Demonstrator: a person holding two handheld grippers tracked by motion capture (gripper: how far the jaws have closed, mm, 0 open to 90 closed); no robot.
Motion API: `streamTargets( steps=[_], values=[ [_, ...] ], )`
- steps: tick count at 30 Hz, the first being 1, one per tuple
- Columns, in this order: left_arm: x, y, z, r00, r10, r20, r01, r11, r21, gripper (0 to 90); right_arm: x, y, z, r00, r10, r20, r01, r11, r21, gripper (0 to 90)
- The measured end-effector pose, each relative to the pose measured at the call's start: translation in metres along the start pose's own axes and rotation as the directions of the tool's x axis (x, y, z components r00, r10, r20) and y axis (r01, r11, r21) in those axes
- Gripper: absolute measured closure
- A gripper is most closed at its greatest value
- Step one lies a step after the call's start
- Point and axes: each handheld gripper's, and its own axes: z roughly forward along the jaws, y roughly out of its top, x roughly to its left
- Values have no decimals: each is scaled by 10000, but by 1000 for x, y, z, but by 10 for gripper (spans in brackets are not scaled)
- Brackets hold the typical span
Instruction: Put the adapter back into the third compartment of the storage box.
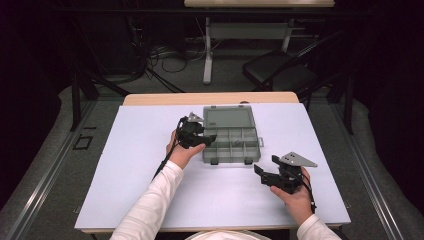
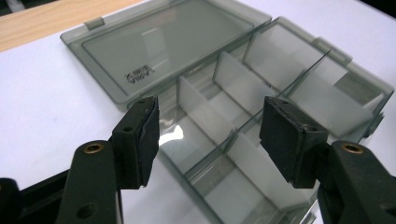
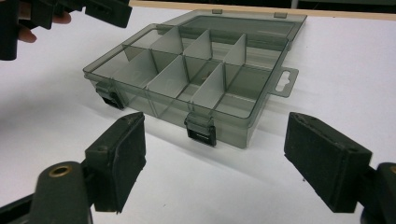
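A smoky clear compartment box (image 1: pixel 231 144) lies open on the white table top (image 1: pixel 150 165), its lid (image 1: pixel 227 118) folded flat toward the far side. White dividers split it into several cells, and I see nothing in them. My left gripper (image 1: pixel 207 139) is at the box's left end, its jaws open and apart from the plastic. In the left gripper view, the left gripper (image 2: pixel 212 135) straddles the box (image 2: pixel 280 60) at its near wall and a divider. My right gripper (image 1: pixel 265 164) hovers open by the front right corner, with the box (image 3: pixel 196 70) ahead of the right gripper (image 3: pixel 215 128).
Two black latches (image 3: pixel 201 130) sit on the box's front wall, and a hang tab (image 3: pixel 285 81) juts from its right end. A wooden table edge (image 1: pixel 210 98) runs along the back. Beyond it stand a black chair (image 1: pixel 280 70) and a desk leg (image 1: pixel 207 50) among cables.
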Motion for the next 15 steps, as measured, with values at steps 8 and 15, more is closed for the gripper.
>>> streamTargets(
  steps=[8,15],
  values=[
    [3,-9,-3,9999,-92,48,90,9992,392,380,0,0,-1,10000,-21,15,21,10000,-5,205],
    [4,-17,2,9999,-72,96,66,9980,636,362,0,0,-1,10000,-12,-18,12,10000,-16,205]
  ],
)
